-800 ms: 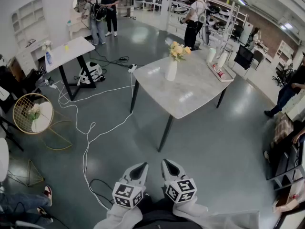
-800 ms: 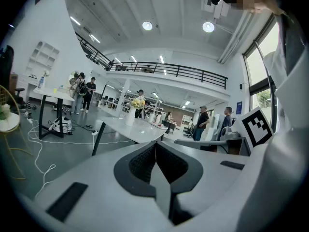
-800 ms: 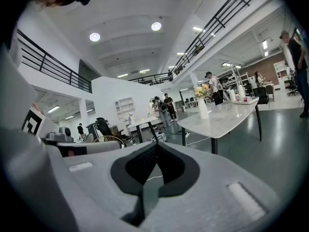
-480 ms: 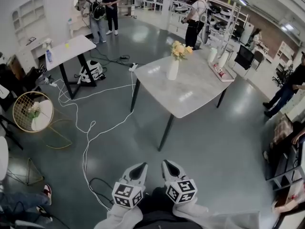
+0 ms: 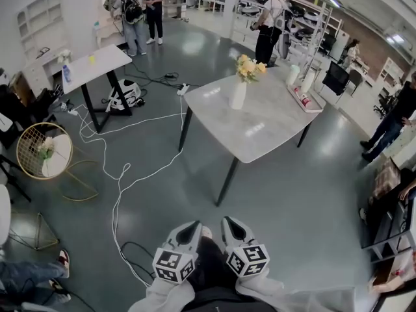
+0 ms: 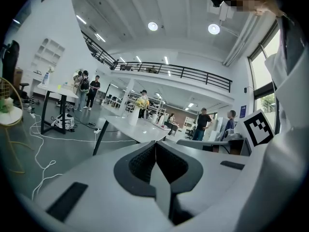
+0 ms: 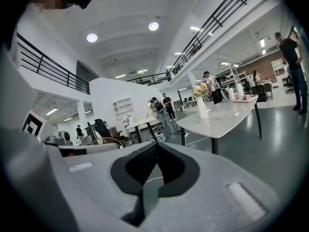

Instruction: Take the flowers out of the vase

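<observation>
Approach phase. My left gripper (image 5: 192,227) is closed, empty; right gripper (image 5: 228,223) same, nothing btwn jaws. Well ahead, flowers (image 5: 247,67) stand in vase (image 5: 238,95) on table (image 5: 260,135). Next, I reckon: walk up, open one gripper, pinch stems above rim.

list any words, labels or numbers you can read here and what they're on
No text reads in any view.
Cubes on the left gripper and right gripper: square black-and-white markers, no letters.
On the blue wall sign: too small to read.
On the red item in the tray: print too blurred.
</observation>
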`<act>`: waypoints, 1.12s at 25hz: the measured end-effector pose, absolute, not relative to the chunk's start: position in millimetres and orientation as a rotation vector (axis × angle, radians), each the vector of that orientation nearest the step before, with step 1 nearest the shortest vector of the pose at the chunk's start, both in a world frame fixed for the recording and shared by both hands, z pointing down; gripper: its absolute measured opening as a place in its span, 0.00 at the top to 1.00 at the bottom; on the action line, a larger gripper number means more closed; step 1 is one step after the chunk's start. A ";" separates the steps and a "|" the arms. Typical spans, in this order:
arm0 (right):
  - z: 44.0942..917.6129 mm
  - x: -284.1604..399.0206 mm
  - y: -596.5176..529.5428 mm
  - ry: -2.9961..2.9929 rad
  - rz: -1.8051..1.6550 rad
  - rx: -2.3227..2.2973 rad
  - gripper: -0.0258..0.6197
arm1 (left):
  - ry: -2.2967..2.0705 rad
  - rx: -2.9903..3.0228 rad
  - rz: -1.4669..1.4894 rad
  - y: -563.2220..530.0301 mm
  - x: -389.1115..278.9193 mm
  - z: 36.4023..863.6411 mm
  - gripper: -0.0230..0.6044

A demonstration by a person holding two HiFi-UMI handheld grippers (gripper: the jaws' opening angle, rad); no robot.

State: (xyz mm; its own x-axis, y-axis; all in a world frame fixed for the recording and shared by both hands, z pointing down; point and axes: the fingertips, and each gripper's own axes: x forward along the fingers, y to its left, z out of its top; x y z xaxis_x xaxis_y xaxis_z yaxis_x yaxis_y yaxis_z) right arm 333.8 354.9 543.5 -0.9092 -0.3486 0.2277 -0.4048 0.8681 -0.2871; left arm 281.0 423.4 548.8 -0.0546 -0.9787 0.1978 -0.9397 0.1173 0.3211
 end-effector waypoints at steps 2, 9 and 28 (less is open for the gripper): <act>541.7 326.3 343.2 -2.877 0.502 0.590 0.96 | -2.046 1.866 -0.144 415.2 273.8 547.6 0.96; 542.2 284.8 304.0 -2.883 0.497 0.565 0.96 | -2.059 1.860 -0.133 379.2 236.0 548.0 0.96; 539.6 186.0 187.5 -2.886 0.488 0.498 0.96 | -2.089 1.812 -0.142 268.9 143.5 546.8 0.96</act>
State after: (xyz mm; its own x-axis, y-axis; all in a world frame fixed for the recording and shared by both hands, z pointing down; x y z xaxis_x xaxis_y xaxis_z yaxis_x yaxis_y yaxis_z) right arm 186.0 187.5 539.6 -0.9294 -0.2953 0.2214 -0.3517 0.8906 -0.2884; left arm 143.5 268.9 546.8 -0.1043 -0.9721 0.2099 -0.9347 0.1679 0.3132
